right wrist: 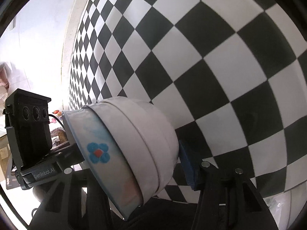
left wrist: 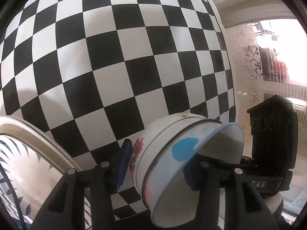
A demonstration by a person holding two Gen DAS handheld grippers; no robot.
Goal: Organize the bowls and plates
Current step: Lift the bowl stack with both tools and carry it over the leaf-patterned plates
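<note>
A stack of nested bowls lies tipped on its side above the checkered cloth. In the left wrist view the outer white bowl with a red flower [left wrist: 145, 147] holds a bowl with blue blotches and a blue rim [left wrist: 184, 149]. My left gripper [left wrist: 156, 169] is shut on the stack, with one blue pad [left wrist: 123, 163] against the bowl's base and the other inside the mouth. In the right wrist view the blue-flower bowl [right wrist: 99, 153] sits inside white bowls [right wrist: 145, 134]. My right gripper [right wrist: 132, 159] grips the same stack, its blue pad [right wrist: 187, 163] at the base and its other finger hidden.
A large plate with a cream rim [left wrist: 38, 134] and a blue leaf pattern lies at the lower left. The black-and-white checkered cloth [left wrist: 115, 57] covers the table. A patterned curtain and a bright window [left wrist: 268, 57] are beyond the table's right edge. The other gripper's black housing [right wrist: 28, 130] stands close by.
</note>
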